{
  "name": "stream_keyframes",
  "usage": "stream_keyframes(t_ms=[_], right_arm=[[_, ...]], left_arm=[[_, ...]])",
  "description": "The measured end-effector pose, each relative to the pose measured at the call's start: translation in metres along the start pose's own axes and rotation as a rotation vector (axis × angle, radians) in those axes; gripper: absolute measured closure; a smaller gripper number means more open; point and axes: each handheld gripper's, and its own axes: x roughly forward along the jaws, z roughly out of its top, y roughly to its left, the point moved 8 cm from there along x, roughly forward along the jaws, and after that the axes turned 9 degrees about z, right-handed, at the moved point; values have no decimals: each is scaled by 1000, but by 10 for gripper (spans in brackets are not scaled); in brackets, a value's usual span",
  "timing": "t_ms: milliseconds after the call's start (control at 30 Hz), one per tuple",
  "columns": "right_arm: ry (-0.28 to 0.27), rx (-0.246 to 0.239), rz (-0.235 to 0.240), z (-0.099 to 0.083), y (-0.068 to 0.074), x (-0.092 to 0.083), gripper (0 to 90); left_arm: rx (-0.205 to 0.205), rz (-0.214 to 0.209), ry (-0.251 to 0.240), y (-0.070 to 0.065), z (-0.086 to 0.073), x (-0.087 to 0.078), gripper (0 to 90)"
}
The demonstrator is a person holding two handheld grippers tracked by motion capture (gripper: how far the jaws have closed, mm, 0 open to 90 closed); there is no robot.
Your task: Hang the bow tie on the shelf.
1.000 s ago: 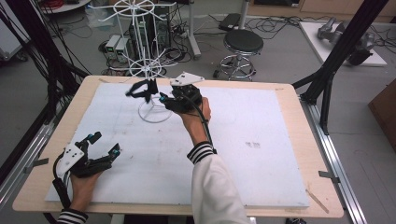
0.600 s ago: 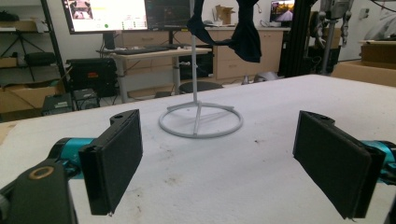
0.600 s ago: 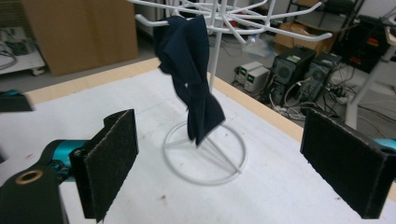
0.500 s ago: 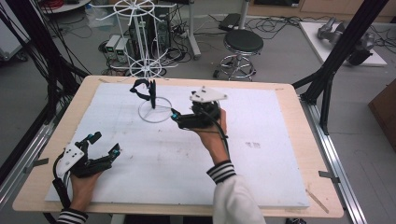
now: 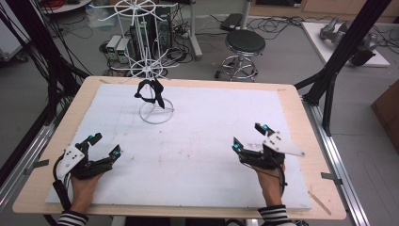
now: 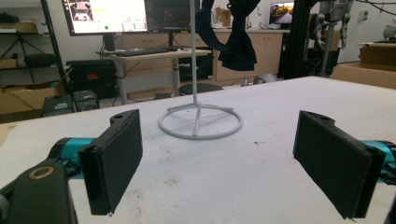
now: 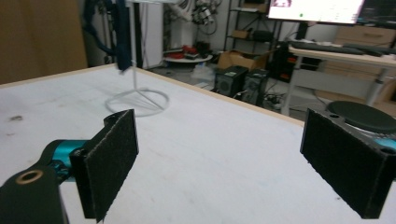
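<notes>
The left gripper (image 6: 219, 161) holds its two black jaws wide apart above the white table (image 6: 233, 186), framing a white wire stand (image 6: 200, 122) farther off, a dark cloth (image 6: 233, 32) hanging from it.

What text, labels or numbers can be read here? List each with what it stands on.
None can be read.
Left monitor: coloured windows, text too small and blurred.
Dark monitor: faint lines, unreadable.
Small screen: picture only, blurred.
Monitor in the right gripper view: bright, blurred, nothing legible.
Left gripper, right gripper, stand, table: no markings visible.
</notes>
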Motion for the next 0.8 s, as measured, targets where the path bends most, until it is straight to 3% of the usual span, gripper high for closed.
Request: stream_keyframes(t_ms=[167, 367, 433, 800], right_arm=[[-46, -7, -56, -31, -11, -19, 105], [-93, -1, -91, -56, -17, -19, 105], [-82, 22, -94, -63, -16, -17, 105], [-98, 21, -96, -68, -15, -17, 105]], left_arm=[[0, 2, -5, 0, 0, 0, 162], [2, 1, -8, 0, 0, -1, 162], [-1, 2, -10, 0, 1, -1, 162], [0, 5, -8, 0, 0, -1, 162]])
